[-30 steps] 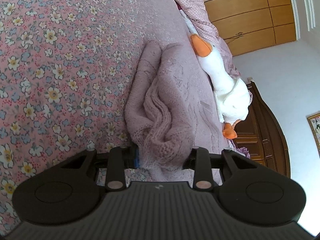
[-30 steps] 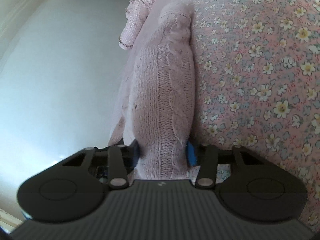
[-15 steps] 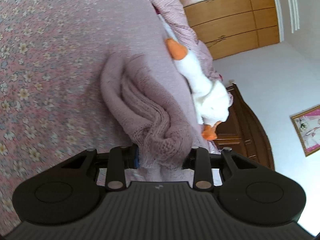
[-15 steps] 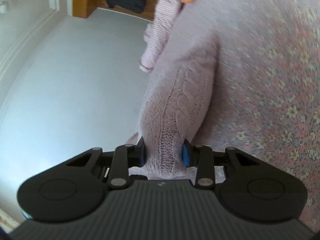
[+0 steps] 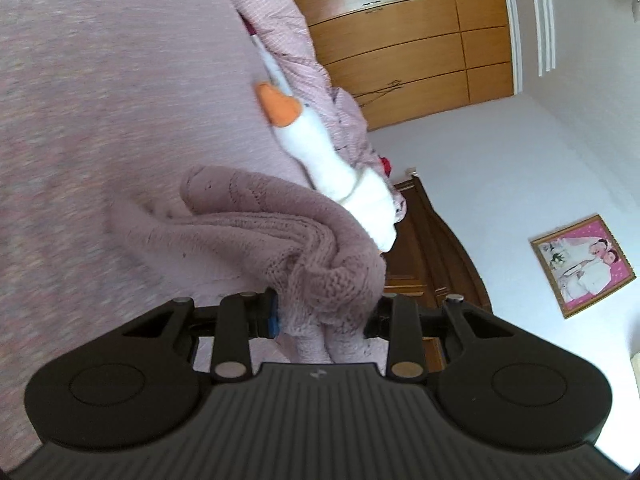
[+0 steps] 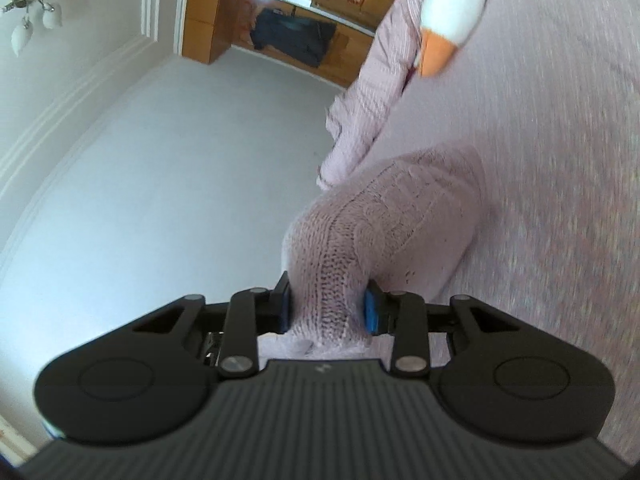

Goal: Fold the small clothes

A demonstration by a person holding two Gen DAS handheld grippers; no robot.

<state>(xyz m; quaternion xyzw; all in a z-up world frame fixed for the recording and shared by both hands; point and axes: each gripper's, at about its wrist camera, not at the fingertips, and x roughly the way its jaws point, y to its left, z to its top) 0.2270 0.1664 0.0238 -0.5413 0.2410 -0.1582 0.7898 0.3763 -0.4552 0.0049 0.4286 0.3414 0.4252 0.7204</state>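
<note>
No writing or label can be read anywhere, only a small pale mark on each gripper body, too small to make out. Nothing here serves as a container.

Your left gripper (image 5: pixel 322 314) pinches a bunched wad of the mauve knit sweater (image 5: pixel 256 226), the fabric filling the gap between the blue-padded fingers (image 5: pixel 273 314). From there the sweater trails away in a twisted rope and rests on the pink bedspread (image 5: pixel 100 80) (blurred in this view). Just beyond it lies a white plush goose (image 5: pixel 320 152) with an orange beak, beside a pink checked cloth (image 5: pixel 280 20).

Your right gripper (image 6: pixel 326 312) clamps another part of the sweater (image 6: pixel 392 216), its pads (image 6: pixel 371 312) pressed into the cable-knit from both sides; the far end lies on the bedspread (image 6: pixel 560 120), near the edge.
</note>
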